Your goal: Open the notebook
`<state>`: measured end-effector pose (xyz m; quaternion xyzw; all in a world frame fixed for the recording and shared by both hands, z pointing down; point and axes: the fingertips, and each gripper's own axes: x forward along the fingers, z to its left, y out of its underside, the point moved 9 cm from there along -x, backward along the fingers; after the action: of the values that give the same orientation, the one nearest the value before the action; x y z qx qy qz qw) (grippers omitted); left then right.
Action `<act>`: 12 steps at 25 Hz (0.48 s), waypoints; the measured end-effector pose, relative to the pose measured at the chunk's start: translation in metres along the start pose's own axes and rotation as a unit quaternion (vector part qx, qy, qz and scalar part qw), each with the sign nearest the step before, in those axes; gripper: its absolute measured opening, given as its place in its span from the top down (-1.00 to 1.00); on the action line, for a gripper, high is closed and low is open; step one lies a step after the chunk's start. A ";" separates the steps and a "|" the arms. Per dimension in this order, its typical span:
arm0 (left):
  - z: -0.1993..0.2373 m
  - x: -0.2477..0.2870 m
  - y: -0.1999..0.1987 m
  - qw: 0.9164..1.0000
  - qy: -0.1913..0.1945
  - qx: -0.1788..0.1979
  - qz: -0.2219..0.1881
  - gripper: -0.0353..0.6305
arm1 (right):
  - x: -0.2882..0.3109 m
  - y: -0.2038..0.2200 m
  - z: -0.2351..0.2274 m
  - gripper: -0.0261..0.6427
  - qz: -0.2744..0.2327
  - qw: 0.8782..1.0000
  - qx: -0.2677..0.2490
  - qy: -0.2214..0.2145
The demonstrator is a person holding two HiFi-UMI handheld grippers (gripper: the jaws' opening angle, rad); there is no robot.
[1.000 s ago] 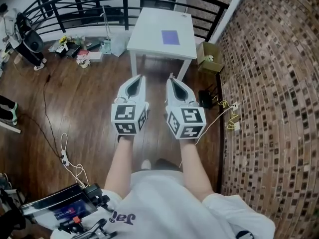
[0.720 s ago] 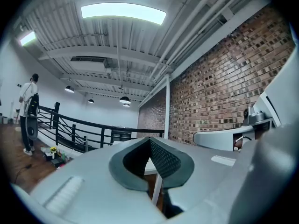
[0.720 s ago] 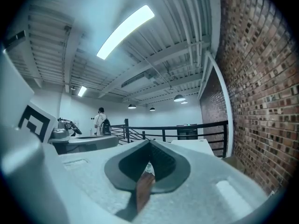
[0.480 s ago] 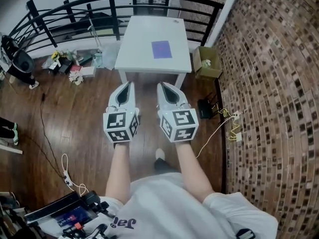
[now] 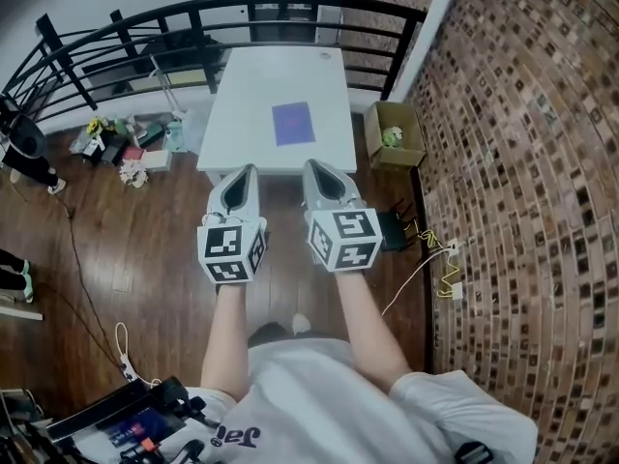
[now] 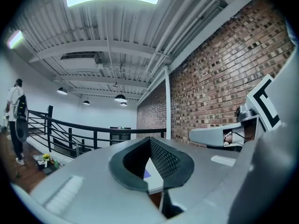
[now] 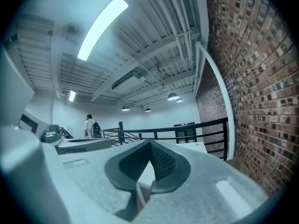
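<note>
Notebook (image 5: 293,124) lies flat on the counter (image 5: 242,104); closed, empty jaws of left gripper (image 5: 246,170) and right gripper (image 5: 314,166) could merely shove it.

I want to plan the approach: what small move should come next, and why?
Probably bring both forward over the table toward the notebook: it lies flat mid-table, and the left gripper and right gripper, both shut, are short of it.

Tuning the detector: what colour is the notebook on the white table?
Purple. The notebook shows best in the head view, on the white table.
</note>
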<state>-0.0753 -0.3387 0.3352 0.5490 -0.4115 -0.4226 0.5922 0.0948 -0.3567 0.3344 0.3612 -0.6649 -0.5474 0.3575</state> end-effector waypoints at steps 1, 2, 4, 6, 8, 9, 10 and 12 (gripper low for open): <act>0.003 0.009 0.001 1.000 -0.001 -0.001 0.003 0.84 | 0.008 0.001 -0.004 0.96 0.003 1.000 0.001 -0.002; 0.006 0.017 0.003 1.000 -0.002 -0.002 0.005 0.84 | 0.016 0.002 -0.007 0.96 0.005 1.000 0.002 -0.005; 0.016 0.034 0.006 1.000 -0.004 -0.005 0.008 0.84 | 0.034 0.005 -0.012 0.96 0.008 1.000 0.003 -0.009; 0.024 0.053 0.009 1.000 -0.003 -0.007 0.010 0.84 | 0.054 0.006 -0.019 0.96 0.010 1.000 0.004 -0.008; 0.033 0.074 0.013 1.000 0.001 -0.009 0.012 0.84 | 0.075 0.007 -0.027 0.96 0.012 1.000 0.003 -0.005; 0.038 0.084 0.014 1.000 0.004 -0.009 0.013 0.84 | 0.085 0.007 -0.031 0.96 0.013 1.000 0.003 -0.003; 0.043 0.095 0.016 1.000 0.007 -0.011 0.014 0.84 | 0.095 0.007 -0.035 0.96 0.014 1.000 0.003 0.000; 0.055 0.118 0.016 1.000 0.014 -0.014 0.013 0.84 | 0.117 0.005 -0.042 0.96 0.015 1.000 0.002 0.009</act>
<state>-0.0910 -0.4675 0.3571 0.5408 -0.4043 -0.4130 0.6111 0.0746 -0.4777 0.3551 0.3563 -0.6685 -0.5373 0.3708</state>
